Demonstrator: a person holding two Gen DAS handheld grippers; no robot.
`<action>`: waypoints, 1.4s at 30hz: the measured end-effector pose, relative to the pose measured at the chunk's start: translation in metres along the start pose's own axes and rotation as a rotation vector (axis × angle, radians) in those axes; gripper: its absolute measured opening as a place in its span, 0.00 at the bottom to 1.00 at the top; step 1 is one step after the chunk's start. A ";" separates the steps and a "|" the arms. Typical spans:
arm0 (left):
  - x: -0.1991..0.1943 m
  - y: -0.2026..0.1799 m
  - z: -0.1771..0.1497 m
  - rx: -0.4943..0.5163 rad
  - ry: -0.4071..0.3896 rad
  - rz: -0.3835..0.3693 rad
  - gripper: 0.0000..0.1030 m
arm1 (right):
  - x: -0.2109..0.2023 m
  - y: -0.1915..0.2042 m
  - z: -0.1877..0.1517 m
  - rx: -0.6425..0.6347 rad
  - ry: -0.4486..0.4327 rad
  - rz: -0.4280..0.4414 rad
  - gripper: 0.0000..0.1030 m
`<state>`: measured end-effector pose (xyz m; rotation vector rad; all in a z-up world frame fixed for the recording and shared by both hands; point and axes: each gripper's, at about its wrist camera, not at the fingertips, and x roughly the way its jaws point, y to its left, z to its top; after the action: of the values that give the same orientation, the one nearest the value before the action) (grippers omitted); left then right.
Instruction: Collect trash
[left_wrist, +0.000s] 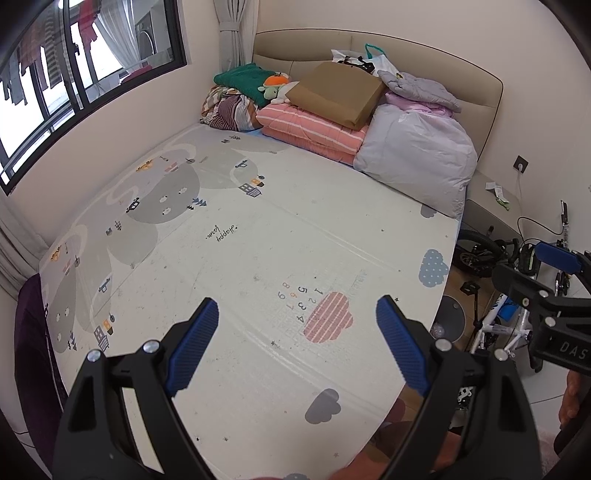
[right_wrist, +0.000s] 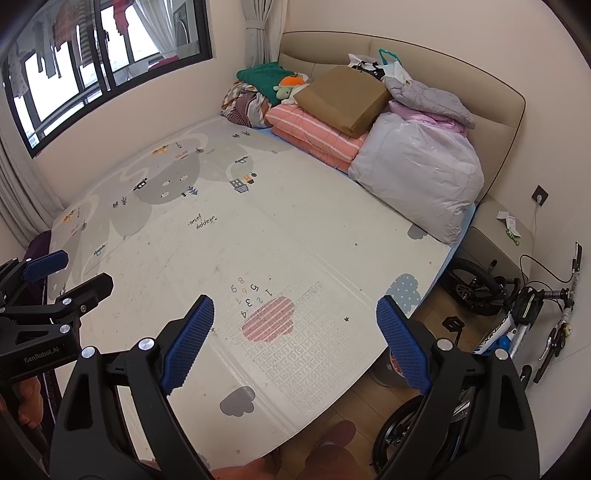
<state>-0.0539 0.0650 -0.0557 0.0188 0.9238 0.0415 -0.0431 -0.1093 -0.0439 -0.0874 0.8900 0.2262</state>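
Observation:
White paper scraps (left_wrist: 494, 187) (right_wrist: 506, 218) and a small green wrapper (left_wrist: 502, 202) (right_wrist: 514, 236) lie on the beige bedside cabinet (left_wrist: 480, 210) (right_wrist: 491, 240), to the right of the bed. Both grippers hover side by side over the near end of the bed's printed play mat (left_wrist: 240, 240) (right_wrist: 240, 236), far from the scraps. My left gripper (left_wrist: 297, 306) (right_wrist: 70, 275) is open and holds nothing. My right gripper (left_wrist: 535, 269) (right_wrist: 295, 306) is open too, with only the mat showing between its blue pads.
At the headboard are piled folded quilts (left_wrist: 314, 129), a brown box (left_wrist: 338, 92), a bagged duvet (left_wrist: 417, 155), a plush toy (left_wrist: 275, 86) and plastic bags (left_wrist: 369, 61). Children's bicycles (right_wrist: 517, 325) crowd the wooden floor on the right. A window (left_wrist: 74, 74) is on the left wall.

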 end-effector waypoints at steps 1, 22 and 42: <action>0.000 0.000 0.000 0.000 0.000 -0.001 0.85 | 0.000 0.000 0.000 0.000 0.000 0.001 0.84; -0.006 -0.001 0.004 0.013 -0.026 -0.008 0.85 | -0.001 0.001 -0.003 -0.002 -0.003 -0.001 0.84; -0.008 -0.006 0.005 0.023 -0.022 -0.003 0.85 | -0.006 -0.006 -0.001 -0.002 -0.003 -0.007 0.84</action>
<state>-0.0544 0.0585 -0.0467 0.0389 0.9021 0.0278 -0.0458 -0.1163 -0.0401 -0.0915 0.8865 0.2206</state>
